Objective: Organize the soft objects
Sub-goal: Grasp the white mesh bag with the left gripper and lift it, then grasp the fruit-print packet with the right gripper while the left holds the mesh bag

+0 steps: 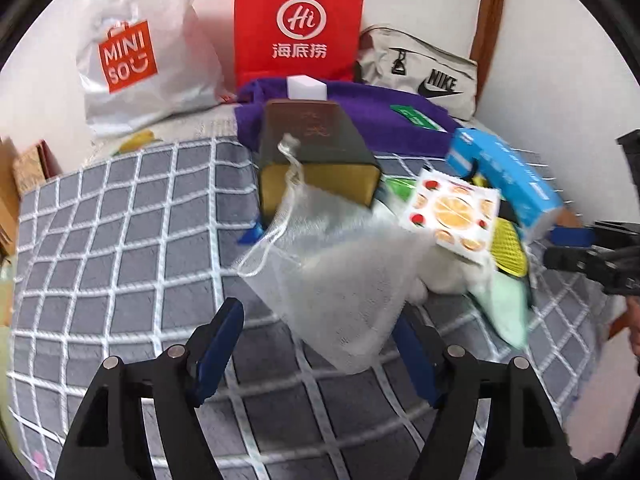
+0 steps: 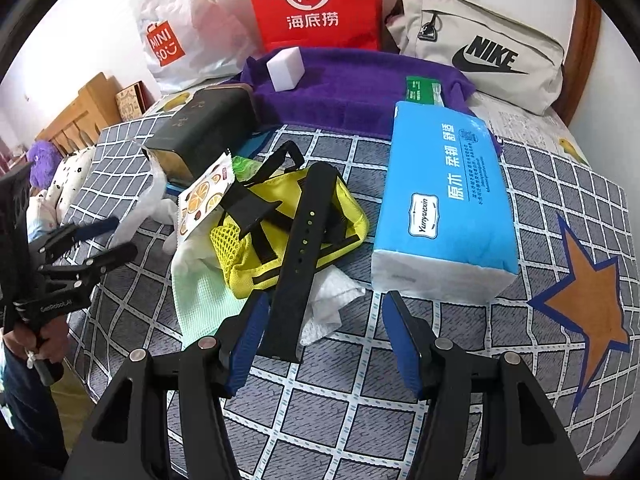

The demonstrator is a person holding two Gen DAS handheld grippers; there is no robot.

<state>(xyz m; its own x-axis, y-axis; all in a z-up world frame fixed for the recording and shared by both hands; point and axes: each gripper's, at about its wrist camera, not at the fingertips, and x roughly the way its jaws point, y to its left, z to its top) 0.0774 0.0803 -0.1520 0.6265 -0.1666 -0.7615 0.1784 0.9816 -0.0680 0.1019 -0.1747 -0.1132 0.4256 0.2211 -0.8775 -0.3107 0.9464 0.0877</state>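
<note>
A white mesh drawstring bag (image 1: 336,276) lies on the grey checked bedspread (image 1: 120,240), its lower corner between the spread fingers of my left gripper (image 1: 316,312); the pads do not press it. My right gripper (image 2: 326,298) stands open over a crumpled white tissue (image 2: 328,308). The end of a black watch strap (image 2: 300,248) rests beside its left pad, ungripped. The strap lies across a yellow mesh pouch (image 2: 340,208). A light green cloth (image 2: 204,300) and a fruit-printed sachet (image 2: 208,196) lie to the left, and a blue tissue pack (image 2: 444,200) to the right.
A dark box (image 2: 200,132) stands behind the pile. A purple towel (image 2: 352,88) carries a white block (image 2: 285,68) and a green pack (image 2: 424,90). A Miniso bag (image 2: 176,40), a red paper bag (image 2: 316,4) and a Nike pouch (image 2: 480,48) line the wall. A hand (image 2: 40,340) holds the left gripper.
</note>
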